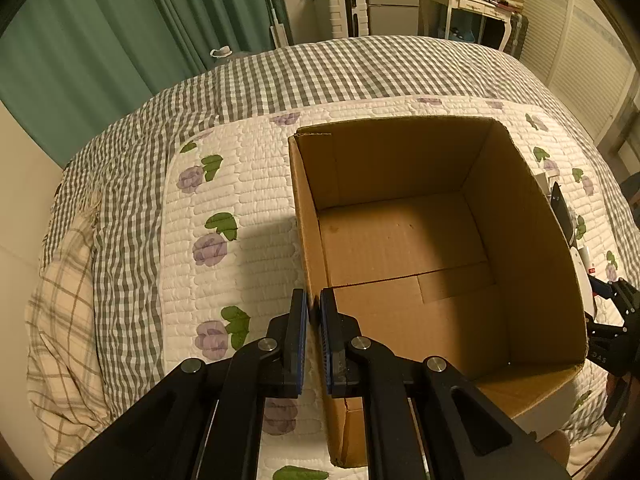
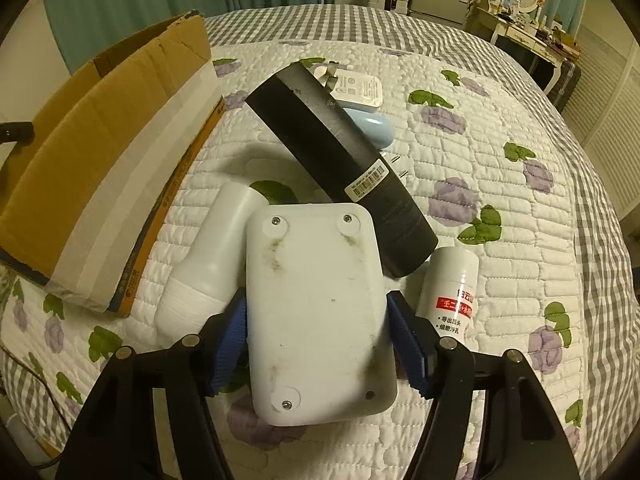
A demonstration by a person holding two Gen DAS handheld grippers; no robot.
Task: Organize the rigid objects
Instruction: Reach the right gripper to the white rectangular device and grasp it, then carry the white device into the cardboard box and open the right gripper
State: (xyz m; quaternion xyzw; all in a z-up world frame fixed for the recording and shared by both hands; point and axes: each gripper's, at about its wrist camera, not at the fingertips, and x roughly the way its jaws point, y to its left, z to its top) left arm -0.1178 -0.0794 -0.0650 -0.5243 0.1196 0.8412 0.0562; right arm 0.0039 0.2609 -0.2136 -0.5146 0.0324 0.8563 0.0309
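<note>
Bed point(image 1: 248, 76) scene | left gripper point(image 1: 314, 312) pinching box point(image 1: 400, 240) wall | right gripper point(image 2: 316, 336) jaws astride white device point(image 2: 316, 312), contact unclear

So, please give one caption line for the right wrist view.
Right gripper straddles a white device beside a cardboard box.

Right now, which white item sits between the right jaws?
The flat white device, screw-footed underside up; the white bottle and labelled canister lie outside them.
</note>
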